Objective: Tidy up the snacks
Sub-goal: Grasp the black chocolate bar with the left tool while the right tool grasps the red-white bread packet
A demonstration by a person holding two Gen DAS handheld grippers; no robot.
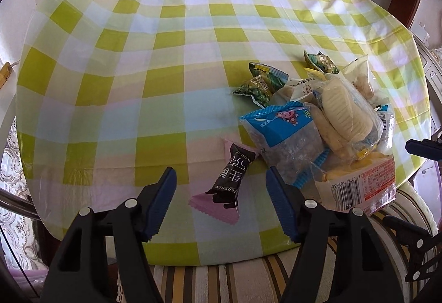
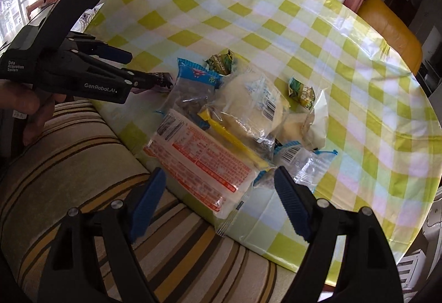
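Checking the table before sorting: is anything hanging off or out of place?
Yes. The red-printed packet juts past the table edge over the striped cushion, and could slide off. The other snacks lie heaped, none spilled.

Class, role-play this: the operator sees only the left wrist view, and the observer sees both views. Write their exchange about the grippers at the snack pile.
Operator: I see only one blue tip of the right gripper. Is it open?
Observer: Yes. The right gripper is open, and the near end of the red-printed packet lies between its fingers, unpinched.
Operator: What holds my left gripper?
Observer: A hand wraps the handle of the left gripper, above the striped cushion.
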